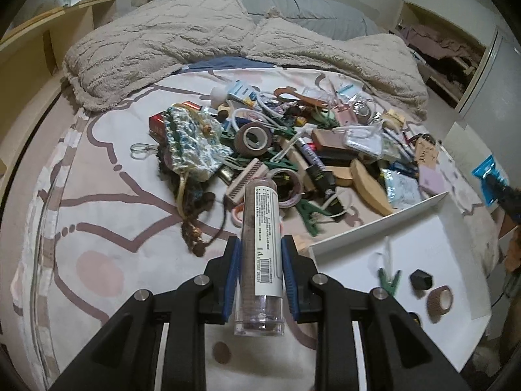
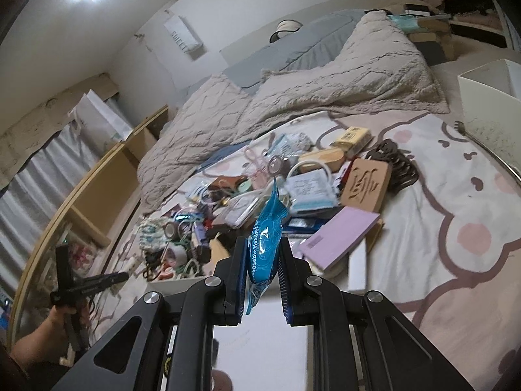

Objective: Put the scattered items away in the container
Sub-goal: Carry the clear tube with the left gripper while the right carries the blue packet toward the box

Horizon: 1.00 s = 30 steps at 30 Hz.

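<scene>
Clamped between my left gripper's (image 1: 259, 260) blue pads is a clear plastic tube (image 1: 260, 247) with a white printed label, its base end toward the camera and its far end pointing at the heap. My right gripper (image 2: 260, 260) pinches a blue foil packet (image 2: 265, 241) that stands up between the pads. Both hang over the patterned bedsheet (image 1: 107, 215). Across the sheet spreads the clutter pile (image 1: 293, 143): tape rolls, clothes pegs, cords, a crocheted pouch, wooden pieces, a purple notepad. Low on the right of my left view sits the white container (image 1: 423, 244), already holding a green peg (image 1: 389, 282), a small black cap (image 1: 421, 279) and a brown tape roll (image 1: 439, 303).
</scene>
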{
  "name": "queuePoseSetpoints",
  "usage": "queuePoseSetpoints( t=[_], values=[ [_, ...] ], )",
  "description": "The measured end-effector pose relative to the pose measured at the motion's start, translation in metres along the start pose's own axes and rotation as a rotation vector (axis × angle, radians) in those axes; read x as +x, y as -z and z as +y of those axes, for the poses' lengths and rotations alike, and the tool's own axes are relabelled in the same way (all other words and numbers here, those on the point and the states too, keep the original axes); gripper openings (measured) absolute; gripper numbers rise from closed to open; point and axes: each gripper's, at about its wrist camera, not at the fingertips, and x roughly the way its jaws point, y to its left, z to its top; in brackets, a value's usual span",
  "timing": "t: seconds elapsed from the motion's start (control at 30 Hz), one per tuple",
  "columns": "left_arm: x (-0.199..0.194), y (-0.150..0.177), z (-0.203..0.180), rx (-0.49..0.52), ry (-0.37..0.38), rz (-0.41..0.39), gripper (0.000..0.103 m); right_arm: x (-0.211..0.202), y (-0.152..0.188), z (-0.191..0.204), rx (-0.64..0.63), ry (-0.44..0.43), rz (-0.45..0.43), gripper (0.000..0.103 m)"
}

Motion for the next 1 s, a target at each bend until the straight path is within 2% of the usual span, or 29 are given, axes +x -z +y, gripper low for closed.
queuePoseSetpoints(
  t=[0.27,1.0],
  values=[
    [-0.009,0.006,-0.028,0.004,0.056,0.034,0.025,0.005,0.013,0.015,-0.024,-0.018,0.052,0.019],
    [-0.002,0.025,-0.081,0.055,0.084,0.167,0.025,0.030,0.046,0.042,-0.055,-0.024,0.290,0.019]
  ],
)
